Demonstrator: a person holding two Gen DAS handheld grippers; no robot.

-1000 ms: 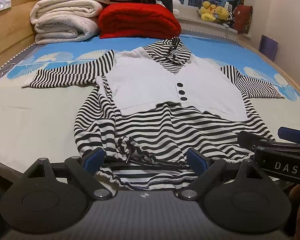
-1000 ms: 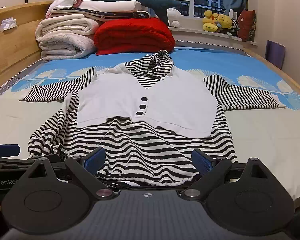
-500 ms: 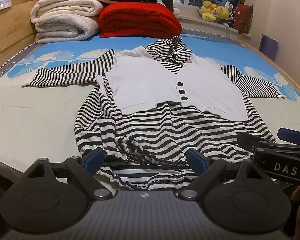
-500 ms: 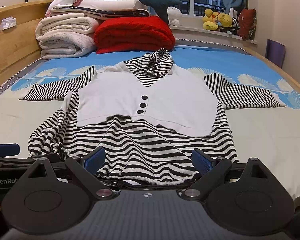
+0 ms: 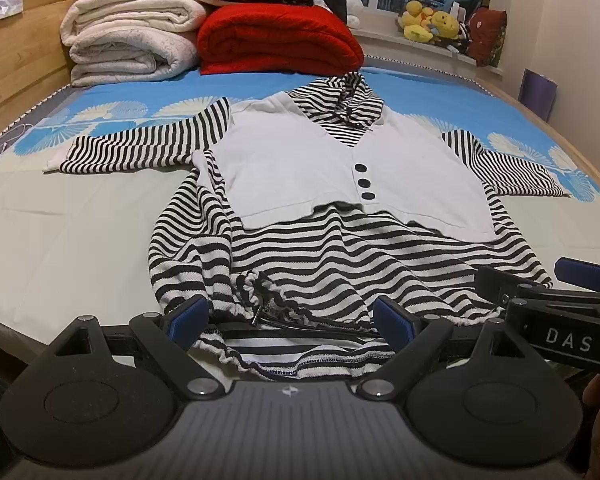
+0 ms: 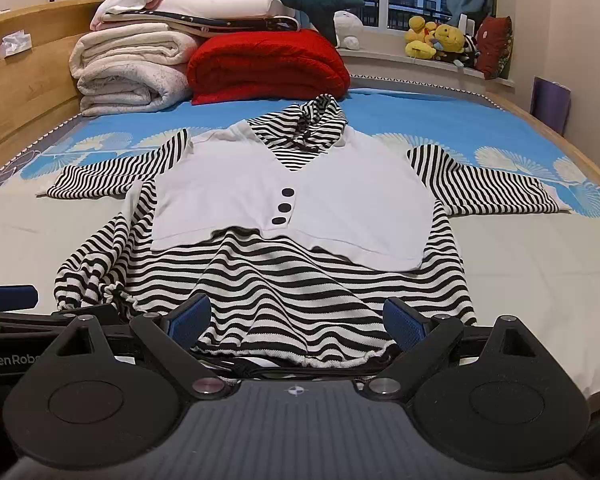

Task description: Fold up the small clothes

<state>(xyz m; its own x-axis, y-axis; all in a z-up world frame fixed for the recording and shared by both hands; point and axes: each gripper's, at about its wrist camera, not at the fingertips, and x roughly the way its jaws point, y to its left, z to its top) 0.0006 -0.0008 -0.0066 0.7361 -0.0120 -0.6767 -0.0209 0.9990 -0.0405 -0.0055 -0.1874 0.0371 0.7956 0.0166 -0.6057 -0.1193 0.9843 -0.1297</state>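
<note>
A small black-and-white striped hooded top (image 5: 332, 256) (image 6: 300, 280) with a white vest panel and three dark buttons lies face up on the bed, sleeves spread to both sides. Its gathered hem is at the near edge of the bed. My left gripper (image 5: 292, 318) stands open at the hem's left part, blue pads either side of the bunched drawstring. My right gripper (image 6: 296, 320) is open too, astride the hem's right part. Each gripper shows at the edge of the other's view.
The bed sheet (image 5: 72, 220) is pale with a blue patterned band farther back. Folded white blankets (image 6: 128, 72) and a red blanket (image 6: 268, 64) are stacked at the far end. Wooden bed frame (image 6: 24, 92) runs along the left. Plush toys (image 6: 436, 40) sit on the windowsill.
Both grippers rose slightly, so the far blankets sit lower in view. The top has not moved and both grippers stay open.
</note>
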